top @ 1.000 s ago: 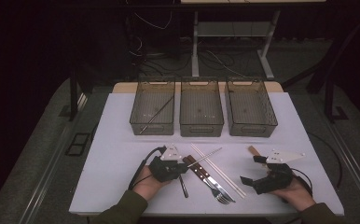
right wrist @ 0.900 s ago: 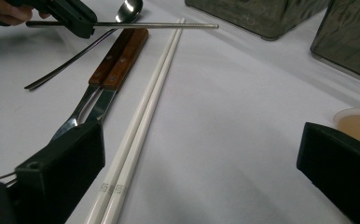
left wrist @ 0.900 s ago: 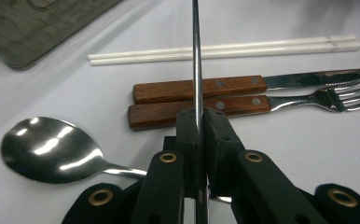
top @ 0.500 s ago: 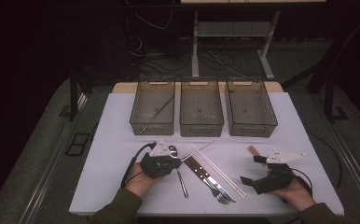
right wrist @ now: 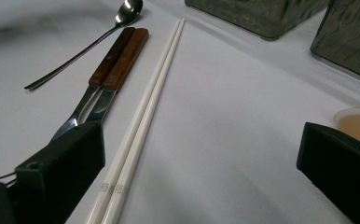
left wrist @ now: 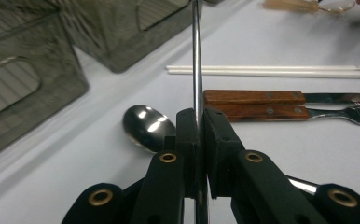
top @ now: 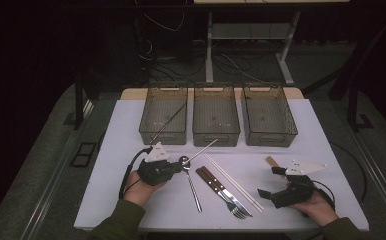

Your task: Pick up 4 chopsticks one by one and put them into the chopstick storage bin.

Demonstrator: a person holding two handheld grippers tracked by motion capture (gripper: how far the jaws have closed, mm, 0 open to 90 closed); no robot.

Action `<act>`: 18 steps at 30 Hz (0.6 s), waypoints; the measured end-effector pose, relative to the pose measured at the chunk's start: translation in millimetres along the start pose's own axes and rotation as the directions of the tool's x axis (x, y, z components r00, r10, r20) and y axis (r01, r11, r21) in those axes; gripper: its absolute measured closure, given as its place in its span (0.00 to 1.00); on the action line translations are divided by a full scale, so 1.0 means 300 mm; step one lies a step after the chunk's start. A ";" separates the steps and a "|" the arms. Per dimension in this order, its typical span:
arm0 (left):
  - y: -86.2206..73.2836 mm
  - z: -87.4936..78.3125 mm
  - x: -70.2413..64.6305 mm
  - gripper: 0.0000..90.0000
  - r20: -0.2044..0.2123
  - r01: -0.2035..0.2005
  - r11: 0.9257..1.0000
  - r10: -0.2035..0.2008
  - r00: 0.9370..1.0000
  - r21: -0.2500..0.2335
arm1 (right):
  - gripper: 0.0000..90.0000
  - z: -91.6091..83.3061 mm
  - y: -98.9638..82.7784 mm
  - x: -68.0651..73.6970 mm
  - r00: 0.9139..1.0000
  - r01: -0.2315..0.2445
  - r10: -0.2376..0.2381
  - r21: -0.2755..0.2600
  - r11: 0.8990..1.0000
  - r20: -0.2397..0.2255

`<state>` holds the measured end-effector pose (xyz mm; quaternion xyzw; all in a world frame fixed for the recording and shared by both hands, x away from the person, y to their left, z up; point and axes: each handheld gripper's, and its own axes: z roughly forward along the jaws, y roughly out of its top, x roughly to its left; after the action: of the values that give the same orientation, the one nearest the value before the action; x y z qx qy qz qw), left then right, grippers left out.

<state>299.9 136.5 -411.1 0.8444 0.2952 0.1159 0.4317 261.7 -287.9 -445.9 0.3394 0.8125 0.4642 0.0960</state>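
Chopstick point(left wrist: 197, 56) — metal | left gripper point(left wrist: 198, 135) clamped | white chopsticks point(right wrist: 136, 126) — print possibly "55"

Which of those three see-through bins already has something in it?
The left bin, farthest left in the high view: a thin metal rod leans inside it. The middle bin and right bin look empty.

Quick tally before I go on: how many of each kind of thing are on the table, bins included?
Bins: 3
Metal sticks: 2, one in the left gripper, one in the left bin
White chopsticks: 2
Spoon: 1
Fork: 1
Knife: 1
Beige piece, partly hidden: 1
Total: 11
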 end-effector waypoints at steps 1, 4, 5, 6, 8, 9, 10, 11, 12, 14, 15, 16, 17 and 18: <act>-0.001 -0.005 0.005 0.94 -0.005 0.007 1.000 -0.007 1.000 -0.005 | 0.01 0.000 0.000 0.000 1.000 0.001 -0.001 0.001 1.000 0.000; -0.006 -0.019 0.022 0.94 -0.023 0.020 1.000 -0.020 1.000 -0.014 | 0.01 0.000 0.000 0.000 1.000 0.000 0.000 0.001 1.000 0.000; -0.008 -0.023 0.029 0.94 -0.027 0.021 1.000 -0.022 0.999 -0.018 | 0.01 0.000 0.000 0.000 1.000 0.000 0.000 0.001 1.000 0.000; -0.011 -0.027 0.035 0.94 -0.033 0.030 0.999 -0.030 0.999 -0.024 | 0.01 0.000 0.000 0.000 1.000 0.000 0.000 0.002 1.000 0.000; -0.014 -0.037 0.047 0.94 -0.045 0.037 0.999 -0.039 0.998 -0.027 | 0.01 0.001 0.000 0.000 1.000 0.000 0.000 0.002 1.000 0.000; -0.017 -0.040 0.053 0.94 -0.049 0.040 0.999 -0.042 0.998 -0.031 | 0.01 0.001 0.000 0.000 1.000 0.000 0.000 0.002 1.000 0.000; -0.018 -0.045 0.058 0.94 -0.055 0.045 0.998 -0.047 0.997 -0.033 | 0.01 0.001 0.000 0.000 1.000 -0.001 0.001 0.002 1.000 0.000; -0.020 -0.049 0.064 0.94 -0.059 0.048 0.998 -0.050 0.997 -0.034 | 0.01 0.001 0.000 0.000 1.000 -0.001 0.001 0.003 1.000 0.000; -0.021 -0.052 0.069 0.94 -0.063 0.049 0.998 -0.051 0.997 -0.036 | 0.01 0.001 0.000 0.000 1.000 -0.001 0.001 0.003 1.000 0.000; -0.024 -0.058 0.077 0.94 -0.072 0.058 0.997 -0.061 0.996 -0.044 | 0.01 0.001 0.000 0.000 1.000 -0.001 0.001 0.002 1.000 -0.001; -0.025 -0.060 0.082 0.94 -0.074 0.062 0.997 -0.065 0.995 -0.049 | 0.01 0.001 0.000 0.000 1.000 0.000 0.000 0.003 1.000 -0.001; -0.025 -0.063 0.087 0.94 -0.076 0.065 0.997 -0.069 0.995 -0.051 | 0.01 0.001 0.000 0.000 1.000 -0.001 0.001 0.003 1.000 -0.001; -0.025 -0.064 0.092 0.94 -0.080 0.071 0.996 -0.075 0.994 -0.054 | 0.01 0.001 0.000 0.000 1.000 -0.002 0.002 0.003 1.000 -0.001; -0.024 -0.065 0.098 0.94 -0.085 0.072 0.996 -0.076 0.993 -0.056 | 0.01 0.001 0.000 -0.001 1.000 -0.002 0.002 0.003 1.000 0.000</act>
<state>311.7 170.4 -406.8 0.8153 0.3417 0.1444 0.4446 261.9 -287.8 -446.2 0.3403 0.8128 0.4632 0.0948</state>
